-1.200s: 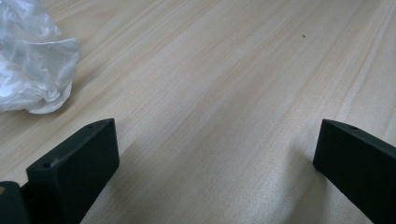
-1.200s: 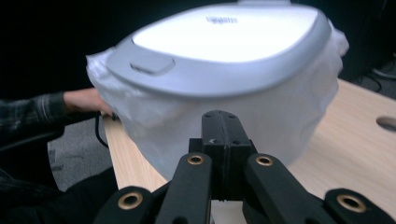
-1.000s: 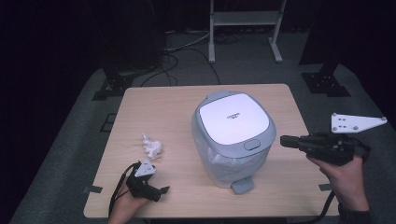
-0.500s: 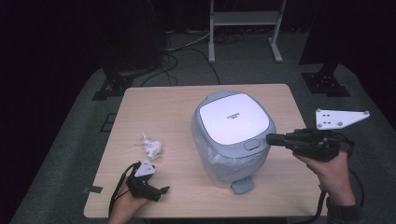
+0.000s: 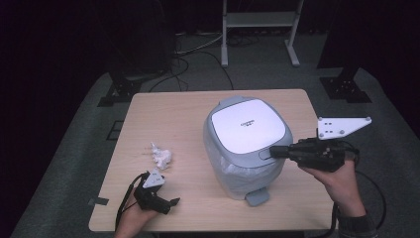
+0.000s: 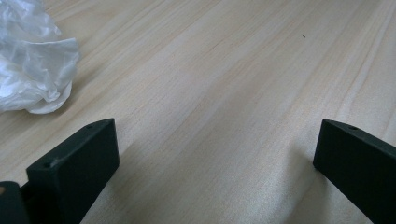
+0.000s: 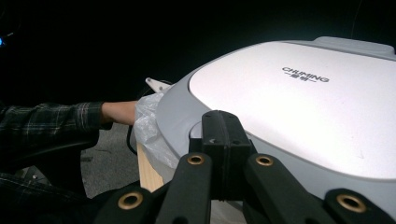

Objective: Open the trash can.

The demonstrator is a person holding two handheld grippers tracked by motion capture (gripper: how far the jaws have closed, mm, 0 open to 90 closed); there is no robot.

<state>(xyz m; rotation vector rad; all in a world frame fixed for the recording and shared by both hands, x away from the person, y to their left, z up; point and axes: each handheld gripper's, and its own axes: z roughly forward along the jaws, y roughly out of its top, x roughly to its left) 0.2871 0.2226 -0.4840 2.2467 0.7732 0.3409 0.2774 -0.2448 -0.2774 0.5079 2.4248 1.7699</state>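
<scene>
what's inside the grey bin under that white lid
A clear plastic liner shows at the bin rim below the closed white lid. What lies inside is hidden by the lid.

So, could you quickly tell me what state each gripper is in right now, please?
Left gripper: open, holding nothing, low over the table.
Right gripper: closed, holding nothing, its tip at the front edge of the bin lid.

closed jaws at bin lid, liner beside
</scene>
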